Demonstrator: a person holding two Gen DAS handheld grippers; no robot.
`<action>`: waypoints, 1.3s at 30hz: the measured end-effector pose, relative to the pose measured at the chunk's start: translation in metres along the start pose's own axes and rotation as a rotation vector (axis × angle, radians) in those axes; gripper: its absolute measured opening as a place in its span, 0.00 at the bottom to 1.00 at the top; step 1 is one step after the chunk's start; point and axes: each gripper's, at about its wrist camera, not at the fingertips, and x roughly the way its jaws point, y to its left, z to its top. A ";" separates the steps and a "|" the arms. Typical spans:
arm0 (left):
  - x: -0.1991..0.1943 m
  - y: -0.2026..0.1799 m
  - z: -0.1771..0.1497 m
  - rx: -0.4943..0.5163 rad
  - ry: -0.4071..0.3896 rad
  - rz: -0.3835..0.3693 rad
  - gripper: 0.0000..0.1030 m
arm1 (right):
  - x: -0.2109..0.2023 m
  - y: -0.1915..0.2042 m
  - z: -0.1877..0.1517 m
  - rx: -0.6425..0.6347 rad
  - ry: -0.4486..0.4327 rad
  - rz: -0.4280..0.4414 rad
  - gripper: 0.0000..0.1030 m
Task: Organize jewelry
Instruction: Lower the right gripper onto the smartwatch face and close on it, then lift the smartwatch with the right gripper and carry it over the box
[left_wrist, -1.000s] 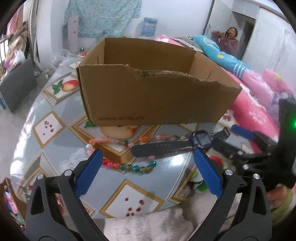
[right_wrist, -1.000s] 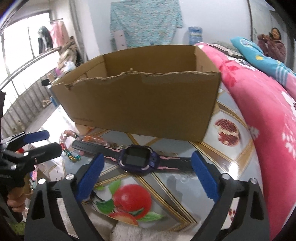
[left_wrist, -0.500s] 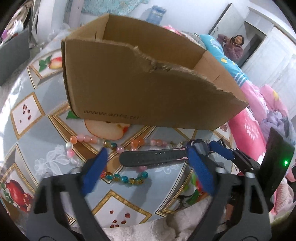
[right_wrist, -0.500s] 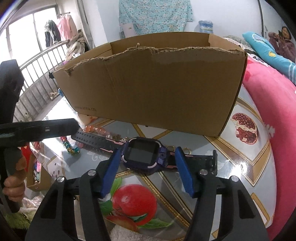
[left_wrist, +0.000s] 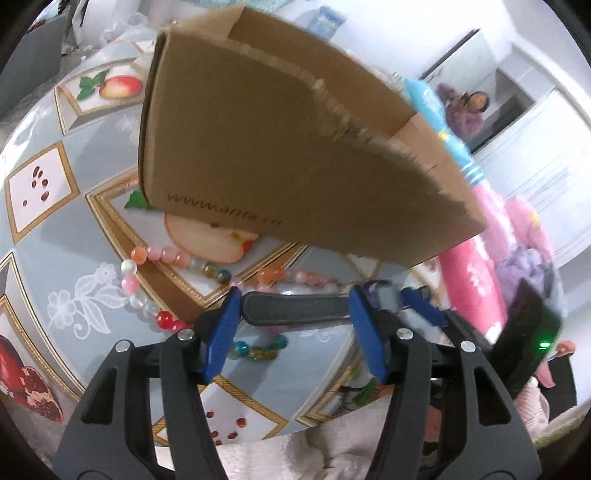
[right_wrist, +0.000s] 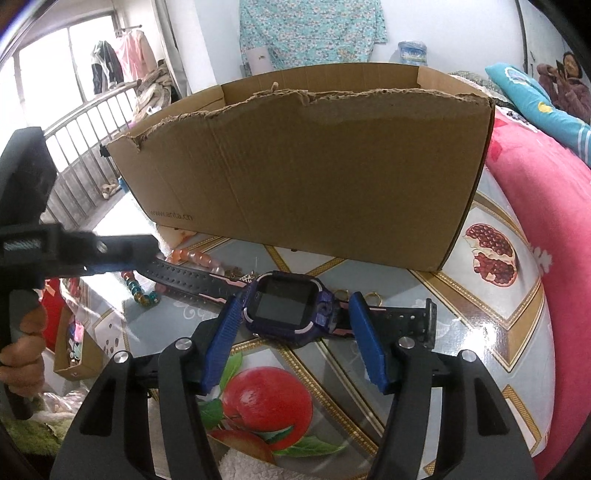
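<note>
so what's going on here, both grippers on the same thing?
Yes. A person with a gripper in each hand is working on the watch that lies on the table in front of the box. The right gripper straddles the watch face; whether its pads press it is unclear. The left gripper is closing around the strap, by the look not yet gripping. The beads and two small rings lie on the table. The watch is not yet lifted.

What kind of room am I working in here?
Most likely a lived-in bedroom at home: a pink floral quilt lies beside the fruit-patterned table, clothes hang by the window, and a torn brown cardboard box stands on the table.
</note>
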 end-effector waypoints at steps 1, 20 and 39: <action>-0.004 -0.002 0.000 0.005 -0.018 -0.030 0.54 | 0.000 0.000 0.000 0.001 0.000 0.001 0.58; 0.025 -0.056 -0.003 0.243 -0.029 0.191 0.06 | -0.017 -0.017 -0.001 0.048 -0.049 0.103 0.58; 0.021 -0.063 -0.016 0.363 -0.053 0.269 0.06 | -0.020 -0.072 -0.002 0.194 0.009 -0.066 0.31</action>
